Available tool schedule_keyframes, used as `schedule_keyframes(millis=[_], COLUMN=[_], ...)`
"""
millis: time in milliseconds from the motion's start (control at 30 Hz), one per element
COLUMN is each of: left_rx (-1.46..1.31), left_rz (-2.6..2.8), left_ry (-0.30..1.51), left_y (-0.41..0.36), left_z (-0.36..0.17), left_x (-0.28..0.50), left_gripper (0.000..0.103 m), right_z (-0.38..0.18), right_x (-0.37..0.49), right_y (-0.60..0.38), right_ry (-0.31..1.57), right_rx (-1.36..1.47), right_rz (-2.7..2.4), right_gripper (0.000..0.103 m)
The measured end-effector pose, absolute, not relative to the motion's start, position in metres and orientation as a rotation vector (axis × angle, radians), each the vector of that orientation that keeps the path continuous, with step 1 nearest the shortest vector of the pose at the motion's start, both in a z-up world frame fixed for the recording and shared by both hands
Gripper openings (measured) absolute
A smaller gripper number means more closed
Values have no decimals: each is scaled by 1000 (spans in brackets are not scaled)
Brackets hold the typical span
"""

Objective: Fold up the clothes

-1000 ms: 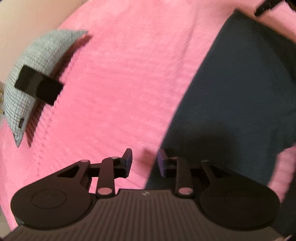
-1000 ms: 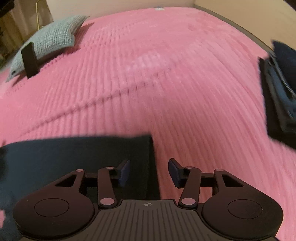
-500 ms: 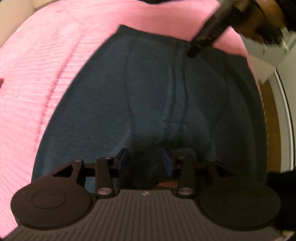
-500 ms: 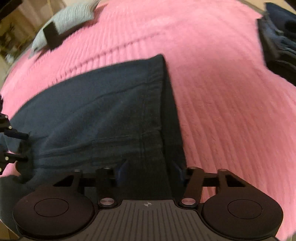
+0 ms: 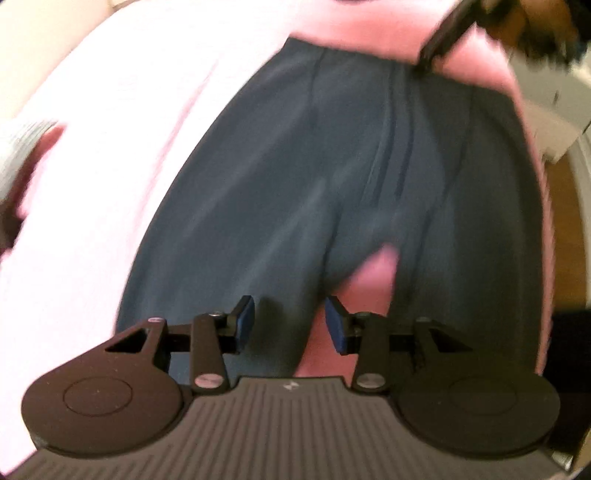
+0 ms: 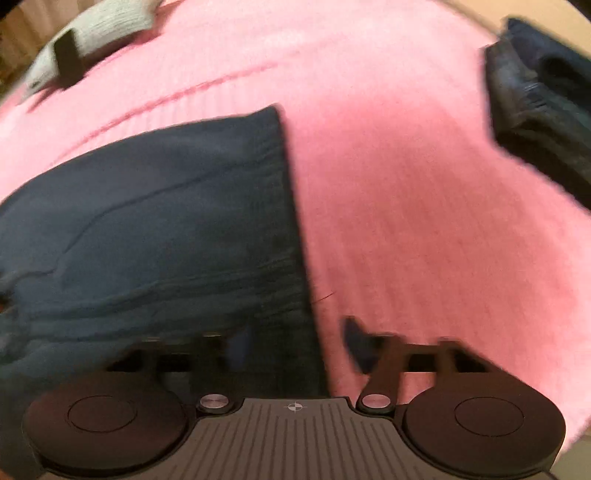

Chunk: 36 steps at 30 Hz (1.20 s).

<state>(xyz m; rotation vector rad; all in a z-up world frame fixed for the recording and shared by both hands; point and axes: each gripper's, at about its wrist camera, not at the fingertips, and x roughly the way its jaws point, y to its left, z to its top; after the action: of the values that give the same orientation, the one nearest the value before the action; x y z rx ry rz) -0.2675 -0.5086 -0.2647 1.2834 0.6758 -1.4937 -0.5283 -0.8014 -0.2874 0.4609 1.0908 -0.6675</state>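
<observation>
A dark blue pair of trousers (image 5: 295, 177) lies flat on the pink bedspread (image 5: 110, 206), its two legs parting near my left gripper (image 5: 290, 323). That gripper is open just above the cloth; one leg runs under its gap and the blue pads (image 5: 245, 319) stand clear of it. In the right wrist view the trousers (image 6: 155, 221) fill the left half. My right gripper (image 6: 297, 345) hovers over their right edge, blurred, its jaws opening with the cloth's edge below the gap. The right gripper (image 5: 443, 40) also shows at the garment's far end in the left wrist view.
A grey pillow (image 6: 99, 22) with a black block (image 6: 68, 62) on it lies at the bed's far left. A stack of folded dark clothes (image 6: 543, 103) sits at the right edge. The bed's edge and brown floor (image 5: 565, 229) show on the right in the left wrist view.
My left gripper swung from the bare bedspread onto the trousers and its jaws widened. My right gripper came over the garment's edge and its jaws spread apart.
</observation>
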Motion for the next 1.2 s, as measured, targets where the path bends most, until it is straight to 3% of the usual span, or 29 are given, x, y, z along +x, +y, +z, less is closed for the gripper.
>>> schedule_keyframes(millis=[300,333,367,433,733,933,1067,1100,1133,1167,1200], left_rx=[1428,1431,1435,1435,1256,1357,1323,1315,1311,1308,1309], left_rz=[-1376,-1374,-1371,-1377,-1491,-1537,-1552,-1556,-1556,-1561,-1561], left_ry=[603,589,574,551,573,463,365,350,331,324,324], left_y=[-429,-428,-427,-428,-398,-374,-380,-384,-390,-396,-400], left_z=[-298,-302,-306,-304,-272,-285,-286,-288,-292,-295,-297], left_x=[-220,-216,-211,-204,-177,-197,-219,-225,-230,-233,-236], left_gripper=[36,31,17,4,0,0,13,18,30,31,31], right_z=[-247,-245,-245,-245,-271,-290,-290,-293,-297,-300,-305], right_x=[-482,-471,-461,-441,-359,-336,-339,-336,-334,-332,-330], right_y=[-705,-688,-674,-643,-547,-569,-568,-564,-560,-556,-551], right_ry=[1027,1022,1020,1025,1097,1219,1212,1224,1238,1249,1262], right_rx=[435,434,431,395,116,90,26,-11,-51,-93,-153], right_rz=[-531,-486,-445,-358,36,-44,-136,-143,-145,-142,-144], right_gripper=[67,67,67,67,67,67,67,67,67,67,52])
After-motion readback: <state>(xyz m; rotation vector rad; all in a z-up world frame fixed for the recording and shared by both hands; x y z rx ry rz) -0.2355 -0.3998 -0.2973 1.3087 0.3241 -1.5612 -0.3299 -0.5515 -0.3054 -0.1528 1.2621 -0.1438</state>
